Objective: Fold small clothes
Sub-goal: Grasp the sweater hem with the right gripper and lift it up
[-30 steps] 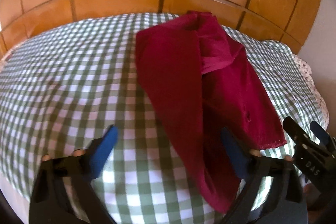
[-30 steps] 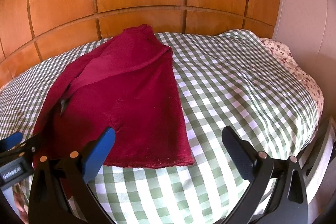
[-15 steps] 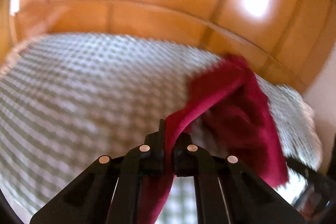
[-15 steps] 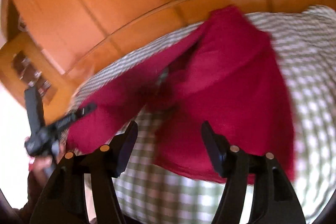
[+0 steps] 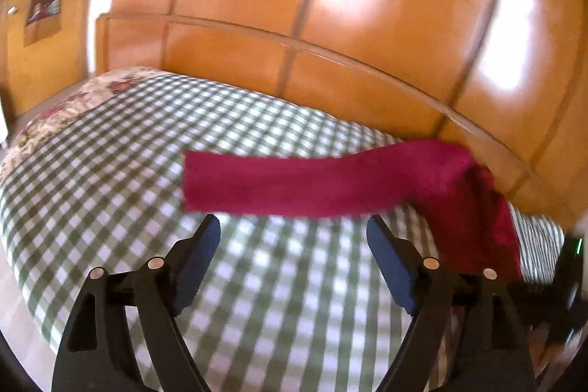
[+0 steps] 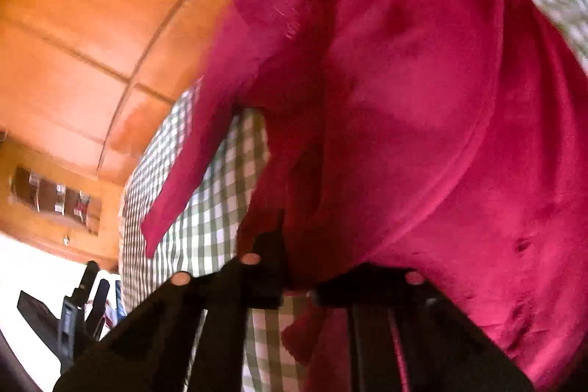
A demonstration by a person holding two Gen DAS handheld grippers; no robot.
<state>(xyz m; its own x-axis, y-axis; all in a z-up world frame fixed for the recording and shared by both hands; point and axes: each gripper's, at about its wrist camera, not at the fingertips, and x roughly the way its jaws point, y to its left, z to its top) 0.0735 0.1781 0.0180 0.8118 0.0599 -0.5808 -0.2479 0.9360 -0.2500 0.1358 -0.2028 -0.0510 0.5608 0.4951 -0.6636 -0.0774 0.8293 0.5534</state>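
Observation:
A dark red long-sleeved garment [image 5: 474,204] lies on the green-and-white checked bed cover [image 5: 110,179]. One sleeve [image 5: 294,184] is stretched out flat to the left, just beyond my left gripper [image 5: 294,237]. Its jaws are opening, and the blue pads [image 5: 205,241] stand wide apart with only cover between them. In the right wrist view the garment [image 6: 422,98] fills most of the picture, bunched and lifted. My right gripper [image 6: 294,267] is shut on a fold of its fabric. The sleeve [image 6: 183,179] hangs off to the left there.
A glossy wooden headboard [image 5: 330,76] and panelled wall run along the far side of the bed. A floral sheet [image 5: 73,105] shows at the bed's left corner. The left gripper [image 6: 73,315] appears low at left in the right wrist view, past the bed's edge.
The left gripper closed on the sleeve, drew it out to the left, and has now let it go. The right gripper swung left and shut on the garment's body.

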